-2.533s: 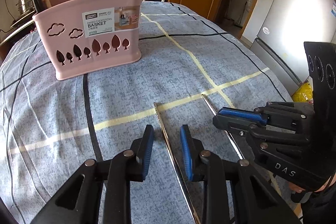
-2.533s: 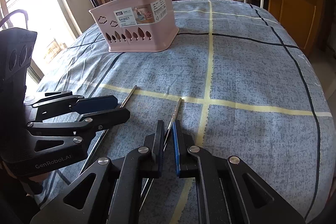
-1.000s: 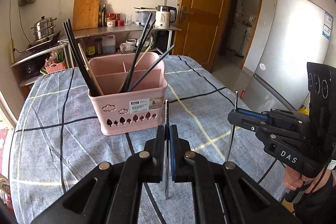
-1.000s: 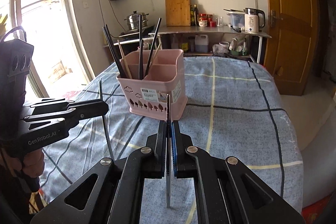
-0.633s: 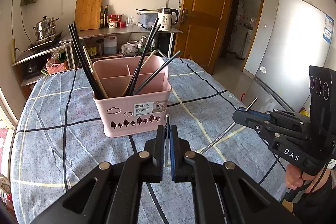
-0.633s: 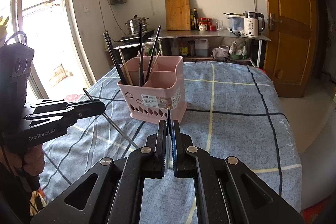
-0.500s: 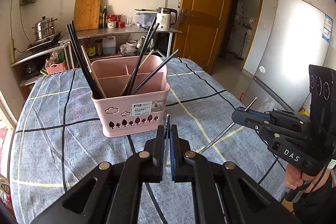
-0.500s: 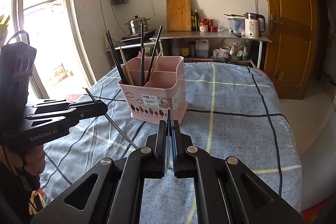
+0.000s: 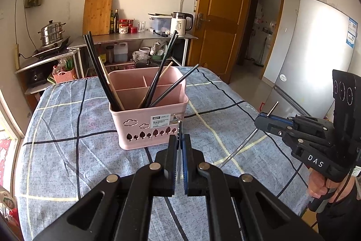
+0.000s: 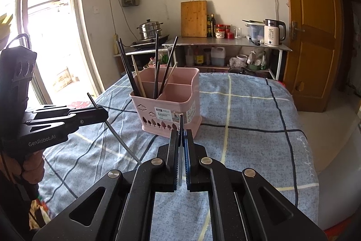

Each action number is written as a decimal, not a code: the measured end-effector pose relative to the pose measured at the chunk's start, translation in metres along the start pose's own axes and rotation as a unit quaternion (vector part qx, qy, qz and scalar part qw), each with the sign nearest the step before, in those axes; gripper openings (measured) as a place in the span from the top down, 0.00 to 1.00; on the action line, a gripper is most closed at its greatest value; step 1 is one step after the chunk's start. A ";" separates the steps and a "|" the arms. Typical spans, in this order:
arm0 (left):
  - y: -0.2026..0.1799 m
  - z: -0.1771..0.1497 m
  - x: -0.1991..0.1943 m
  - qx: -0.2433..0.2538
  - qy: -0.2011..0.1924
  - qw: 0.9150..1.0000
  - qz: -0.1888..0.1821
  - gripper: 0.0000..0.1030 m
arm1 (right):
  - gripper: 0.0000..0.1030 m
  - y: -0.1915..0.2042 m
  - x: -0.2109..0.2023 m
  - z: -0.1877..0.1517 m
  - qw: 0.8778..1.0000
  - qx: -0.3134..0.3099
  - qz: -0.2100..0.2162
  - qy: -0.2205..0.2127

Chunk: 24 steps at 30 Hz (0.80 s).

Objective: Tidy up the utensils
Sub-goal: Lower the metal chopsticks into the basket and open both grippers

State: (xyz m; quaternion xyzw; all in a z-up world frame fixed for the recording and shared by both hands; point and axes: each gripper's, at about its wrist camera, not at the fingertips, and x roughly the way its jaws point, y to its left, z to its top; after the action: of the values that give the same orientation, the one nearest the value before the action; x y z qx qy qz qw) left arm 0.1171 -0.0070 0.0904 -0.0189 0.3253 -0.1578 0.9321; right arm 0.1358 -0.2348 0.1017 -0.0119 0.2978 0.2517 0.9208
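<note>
Chopsticks: left gripper (image 9: 179, 143) clamps one (image 9: 179, 128); right gripper (image 10: 181, 136) seemingly clamps another (image 9: 246, 143), seen side-on only from left.

Two metal chopsticks (image 9: 179, 128) (image 10: 181, 122) were clamped above the table near the pink basket (image 9: 147, 114) of black chopsticks (image 9: 99, 73).

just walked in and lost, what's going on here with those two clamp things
A person is sorting chopsticks into a pink basket on the cloth-covered table. The left gripper and right gripper are each shut on one metal chopstick, held in the air short of the basket. Black and wooden chopsticks already stand in it.
</note>
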 end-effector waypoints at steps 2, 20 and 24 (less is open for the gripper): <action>0.004 0.002 -0.004 -0.002 -0.001 1.000 0.003 0.95 | 0.96 0.003 -0.001 0.003 1.000 -0.004 0.004 -0.002; 0.047 0.063 -0.038 -0.017 -0.058 0.998 0.022 0.95 | 0.96 0.035 0.010 0.064 0.997 -0.030 0.041 -0.052; 0.057 0.082 -0.041 -0.020 -0.075 0.997 0.027 0.95 | 0.96 0.039 0.015 0.086 0.996 -0.028 0.045 -0.074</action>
State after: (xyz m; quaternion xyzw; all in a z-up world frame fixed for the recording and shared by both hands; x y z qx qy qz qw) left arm 0.1527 0.0537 0.1715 -0.0405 0.2580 -0.1238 0.9573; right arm 0.1749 -0.1787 0.1692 -0.0060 0.2223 0.3016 0.9271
